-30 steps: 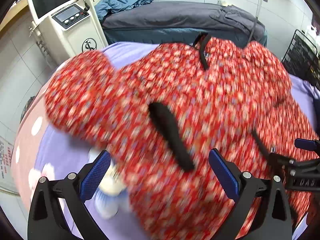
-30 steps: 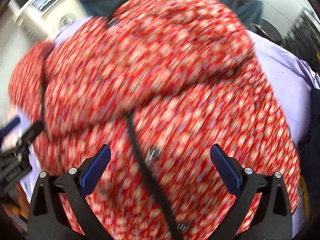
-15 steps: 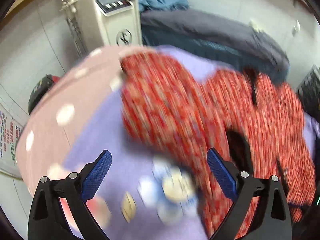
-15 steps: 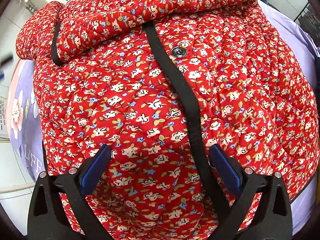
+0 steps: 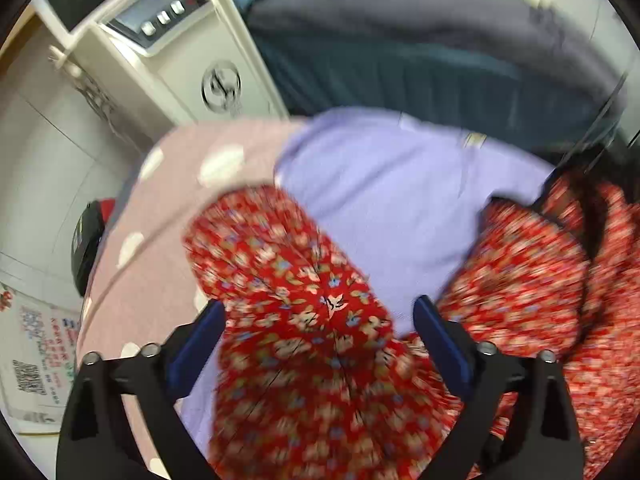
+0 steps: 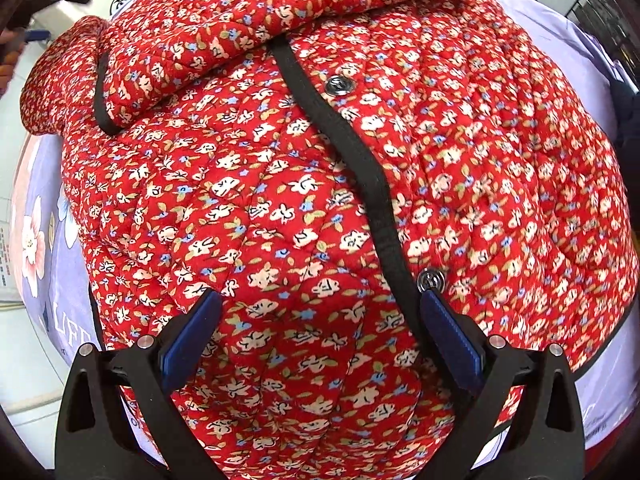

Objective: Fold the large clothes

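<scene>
**Sleeve sits right in the left claw**

The left claw (image 5: 316,320) is spread, just closing a bit, around the red sleeve (image 5: 288,280), not pinching; the sleeve runs up and away; the right claw (image 6: 320,320) hangs spread over the jacket (image 6: 480,184) on the bed (image 5: 400,184).

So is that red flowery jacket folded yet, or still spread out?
Partly folded: one sleeve lies across the jacket front, but the other sleeve stretches out over the lilac sheet.
</scene>
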### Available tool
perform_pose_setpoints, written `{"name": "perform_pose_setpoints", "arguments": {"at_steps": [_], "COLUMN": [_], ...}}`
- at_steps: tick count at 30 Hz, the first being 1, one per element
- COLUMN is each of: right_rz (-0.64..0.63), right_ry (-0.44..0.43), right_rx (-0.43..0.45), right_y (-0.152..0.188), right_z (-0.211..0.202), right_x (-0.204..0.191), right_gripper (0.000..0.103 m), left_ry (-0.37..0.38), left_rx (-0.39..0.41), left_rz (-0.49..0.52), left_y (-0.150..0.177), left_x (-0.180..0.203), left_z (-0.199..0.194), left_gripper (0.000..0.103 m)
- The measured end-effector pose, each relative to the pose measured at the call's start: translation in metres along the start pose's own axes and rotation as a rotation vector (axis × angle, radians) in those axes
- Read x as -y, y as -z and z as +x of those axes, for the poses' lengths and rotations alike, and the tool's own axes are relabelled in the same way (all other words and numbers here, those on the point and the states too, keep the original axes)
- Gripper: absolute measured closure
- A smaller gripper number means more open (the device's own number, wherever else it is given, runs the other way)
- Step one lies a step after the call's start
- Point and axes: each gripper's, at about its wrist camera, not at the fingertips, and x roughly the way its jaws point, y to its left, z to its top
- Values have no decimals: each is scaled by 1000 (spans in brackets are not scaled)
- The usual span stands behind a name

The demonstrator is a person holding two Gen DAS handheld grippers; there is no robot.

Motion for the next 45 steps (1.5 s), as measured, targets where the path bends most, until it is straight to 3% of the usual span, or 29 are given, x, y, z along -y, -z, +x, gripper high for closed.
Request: {"name": "perform_pose_setpoints", "arguments": {"at_steps": [3,6,11,16,22,27,28,30,31,32,35,38,43,45], "right_rz": [21,24,2,-38,-67,-79,-77,-69,-62,-56,-25,-10,33,61], "right_ry": [2,4,8,4,-23,-34,-35,-37,-35,-34,-35,-43,-100,-149], "right_rx": [0,0,-9,-11,-6,-2,-1,-5,-8,-9,-11,2,76,127], "right_y": [5,9,9,2,-12,-20,-19,-19,-19,-16,-13,-11,-29,-52], "right_z": [3,3,8,11,14,11,10,8,8,8,4,-1,-22,-36], "right_x": [4,9,10,6,-2,-7,-5,2,8,13,30,48,79,89], "right_gripper": [5,5,5,5,5,5,5,5,5,5,5,5,5,5], "left_ry": [32,54,122,226,322,418,421,424,429,439,460,409,539,552], "left_rx": [-65,-70,56,167,371,496,504,509,497,483,397,407,429,438], "left_rz": [-4,-38,-150,-250,-125,97,135,233,283,315,430,479,426,389], "left_y": [16,39,70,88,96,112,114,120,123,127,136,149,163,171], "left_x": [0,-11,-49,-76,-35,60,76,120,146,162,210,232,205,190], "left_z": [29,37,9,-41,-124,-173,-175,-172,-168,-164,-148,-150,-182,-189], "left_gripper": [35,52,72,77,78,78,74,48,25,16,13,11,6,6]}}
